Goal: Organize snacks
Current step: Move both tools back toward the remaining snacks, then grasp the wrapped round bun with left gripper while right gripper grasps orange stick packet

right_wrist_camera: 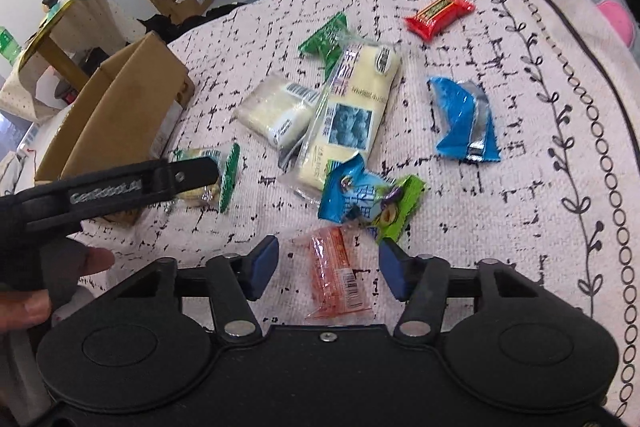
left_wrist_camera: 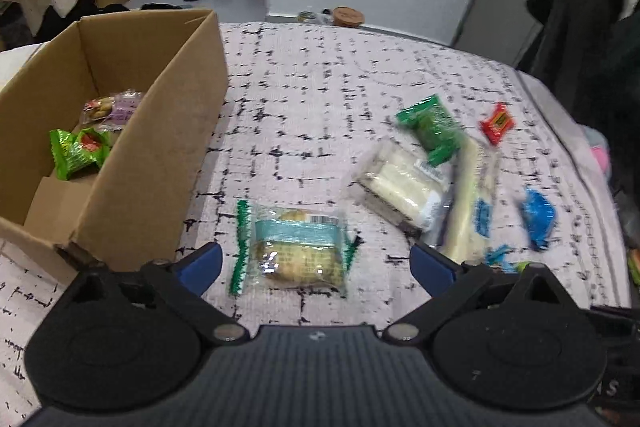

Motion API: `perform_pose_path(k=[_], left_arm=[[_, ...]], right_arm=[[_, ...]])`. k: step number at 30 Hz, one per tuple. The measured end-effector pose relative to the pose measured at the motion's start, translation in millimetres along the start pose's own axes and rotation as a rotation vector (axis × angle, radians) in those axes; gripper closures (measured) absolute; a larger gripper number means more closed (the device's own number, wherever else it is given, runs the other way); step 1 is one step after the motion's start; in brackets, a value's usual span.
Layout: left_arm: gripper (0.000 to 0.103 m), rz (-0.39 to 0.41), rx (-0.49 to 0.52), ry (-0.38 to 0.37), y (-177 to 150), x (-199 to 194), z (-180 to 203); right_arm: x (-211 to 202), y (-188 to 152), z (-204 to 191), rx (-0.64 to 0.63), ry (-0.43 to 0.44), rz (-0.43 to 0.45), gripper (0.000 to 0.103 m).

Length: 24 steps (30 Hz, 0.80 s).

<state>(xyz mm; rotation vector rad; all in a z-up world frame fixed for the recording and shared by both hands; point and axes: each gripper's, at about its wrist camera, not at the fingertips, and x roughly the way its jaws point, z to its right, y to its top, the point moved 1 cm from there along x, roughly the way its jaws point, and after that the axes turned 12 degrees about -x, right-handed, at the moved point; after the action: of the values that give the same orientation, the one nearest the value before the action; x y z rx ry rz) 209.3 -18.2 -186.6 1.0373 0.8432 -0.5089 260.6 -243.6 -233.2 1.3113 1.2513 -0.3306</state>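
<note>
Below the left hand-held gripper, jaws wide apart, a clear-wrapped pastry with green-edged ends lies on the patterned cloth between the blue pads, untouched. An open brown cardboard box stands left, holding green packets.

From the right wrist, the right hand-held gripper stands partly open around an orange clear-wrapped snack, pads not touching it. Beyond lie a blue foil wrapper and a red candy bar.

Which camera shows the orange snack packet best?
The right wrist view: the orange snack packet lies in full between the open right claw and its blue pads, untouched. The left wrist view does not show it at all.
</note>
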Motion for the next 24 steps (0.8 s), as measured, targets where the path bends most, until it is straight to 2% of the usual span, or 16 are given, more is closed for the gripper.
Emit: perform_pose_path(k=[7,11,14,16,19,24], left_arm=[[0.003,0.001,-0.028,0.053,-6,16,-2],[0.005,0.012,-0.058,0.083,-9,26,-6],[0.015,0.036,-0.074,0.082,-12,29,-10],[0.033,0.046,-0.059,0.082,-13,28,-10],[0.049,0.044,-0.065,0.072,-10,23,-14],[0.053,0.028,-0.076,0.032,-7,13,-17]], right_arm=[[9,-5,-1,0.006,-0.015,-0.018,0.061],[12,-6,1,0.014,-0.028,-0.026,0.077],[13,-6,1,0.019,-0.03,-0.031,0.08],[12,-6,0,0.021,-0.028,-0.031,0.082],[9,-4,-3,0.025,-0.027,-0.017,0.084],[2,3,-9,0.008,-0.032,0.009,0.085]])
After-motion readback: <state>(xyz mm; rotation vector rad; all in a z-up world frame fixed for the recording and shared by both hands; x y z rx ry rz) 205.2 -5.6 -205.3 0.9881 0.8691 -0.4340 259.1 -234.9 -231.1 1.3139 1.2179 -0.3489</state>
